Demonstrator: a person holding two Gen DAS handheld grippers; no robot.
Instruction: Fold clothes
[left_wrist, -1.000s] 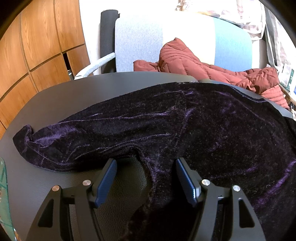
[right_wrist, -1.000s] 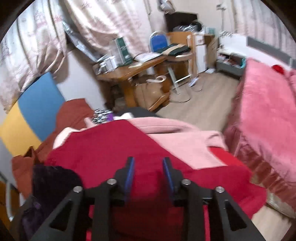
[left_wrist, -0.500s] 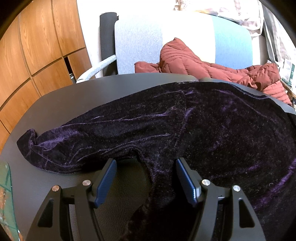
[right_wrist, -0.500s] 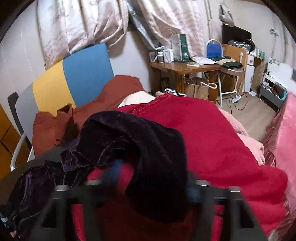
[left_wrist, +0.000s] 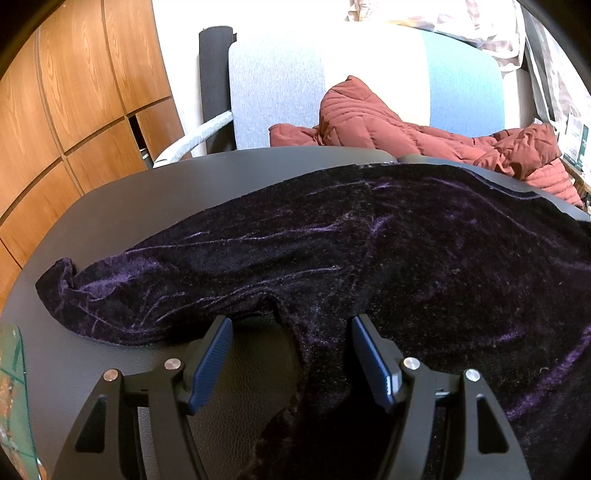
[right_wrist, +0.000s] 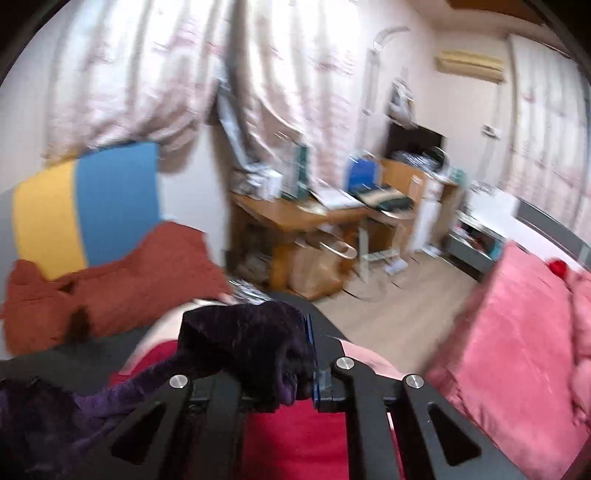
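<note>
Here the dark purple velvet garment lies unfolded, wrinkled, across the black round table, filling the left-wrist frame's centre; folding has barely begun. The left gripper, lower centre, stands wide, its jaws straddling fabric ungripped. The right gripper is closing on a bunched fold.
</note>
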